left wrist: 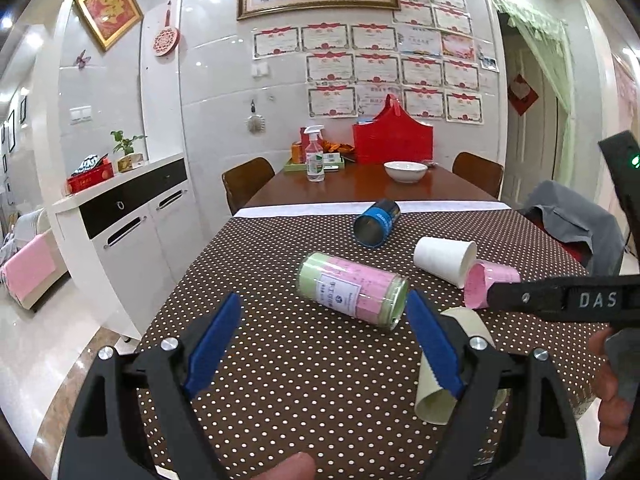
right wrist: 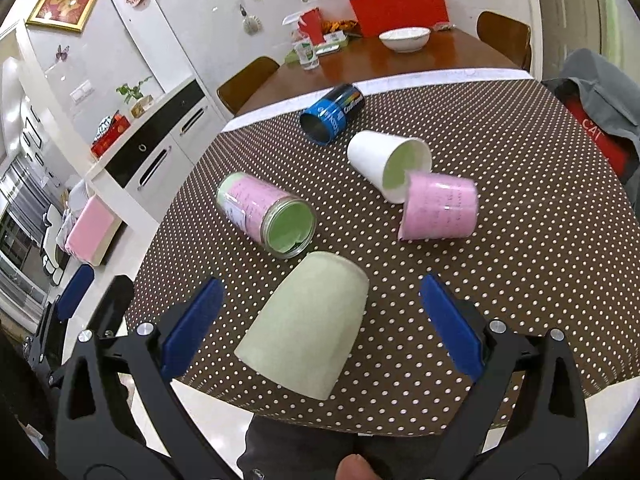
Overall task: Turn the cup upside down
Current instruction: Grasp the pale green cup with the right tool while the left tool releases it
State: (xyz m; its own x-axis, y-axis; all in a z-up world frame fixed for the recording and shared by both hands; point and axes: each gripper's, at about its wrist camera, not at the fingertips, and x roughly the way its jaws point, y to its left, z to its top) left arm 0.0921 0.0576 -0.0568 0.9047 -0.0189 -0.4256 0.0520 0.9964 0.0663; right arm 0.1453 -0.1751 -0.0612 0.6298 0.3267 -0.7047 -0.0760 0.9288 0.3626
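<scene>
Jar (right wrist: 266, 212), pink cup (right wrist: 440, 210) lie beyond green cup (right wrist: 308, 328).

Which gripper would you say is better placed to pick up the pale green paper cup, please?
Right. The right gripper is open with the pale green paper cup lying on its side between its fingers; the left gripper faces the glass jar instead.

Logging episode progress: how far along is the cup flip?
Done: the pale green cup looks mouth-down on the dotted tablecloth, between the open right gripper. In hand: nothing; left gripper open. Left: white cup, pink cup on their sides.
</scene>
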